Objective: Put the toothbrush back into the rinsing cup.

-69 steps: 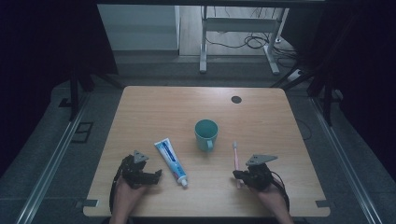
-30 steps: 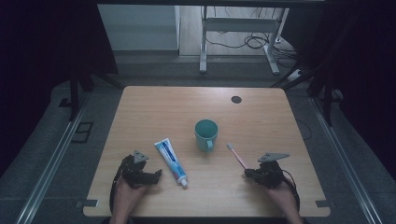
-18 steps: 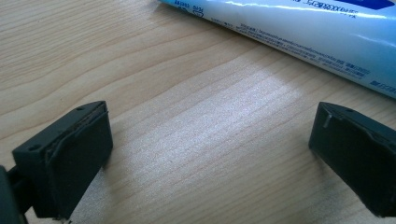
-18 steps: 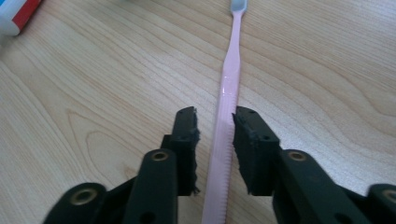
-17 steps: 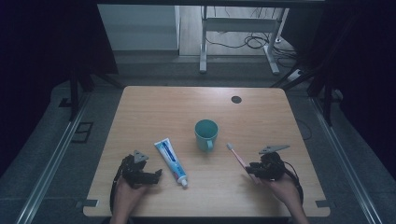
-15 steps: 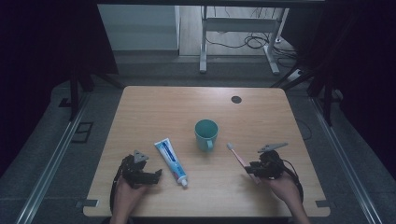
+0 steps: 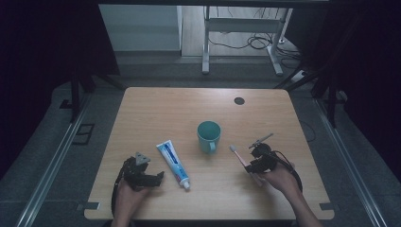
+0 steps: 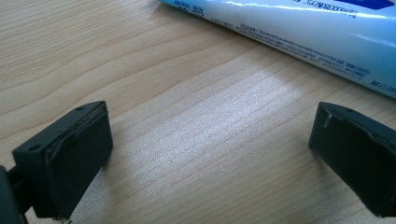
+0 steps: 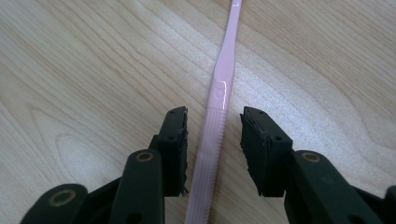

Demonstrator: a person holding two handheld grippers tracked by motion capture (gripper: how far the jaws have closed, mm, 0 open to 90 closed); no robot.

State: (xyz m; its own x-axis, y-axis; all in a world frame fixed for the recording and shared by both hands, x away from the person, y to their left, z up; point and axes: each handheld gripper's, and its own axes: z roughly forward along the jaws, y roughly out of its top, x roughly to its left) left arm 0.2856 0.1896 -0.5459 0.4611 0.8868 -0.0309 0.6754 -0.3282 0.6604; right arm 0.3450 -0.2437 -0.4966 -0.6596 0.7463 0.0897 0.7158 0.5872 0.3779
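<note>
1. Since the earliest high view, the right gripper (image 7: 256, 159) has swung out toward the table's right edge and come back in beside the toothbrush (image 7: 240, 157), which now lies slanted rather than nearly straight up the table; the left gripper (image 7: 150, 178), the toothpaste tube (image 7: 173, 162) and the mug (image 7: 208, 135) lie where they were.
2. In the right gripper view the right gripper (image 9: 214, 140) has its jaws partly open, one on each side of the toothbrush (image 9: 218, 109) handle, with a narrow gap showing on both sides; they are around it, not clamped.
3. That toothbrush is pale pink plastic, slim, with a ribbed grip section between the jaws, a smooth glossy widening just past them, and a thin neck running off the top of that view.
4. From above, its head end points up and left toward the teal mug, near it but apart; the handle end runs under the right hand (image 7: 279, 178).
5. It lies flat on the wooden table (image 7: 165, 109), right of centre in the near half.
6. In the left gripper view the left gripper (image 8: 210, 140) is wide open over bare wood and holds nothing.
7. Just beyond its jaws lies the white and blue toothpaste tube (image 8: 299, 32), apart from them.
</note>
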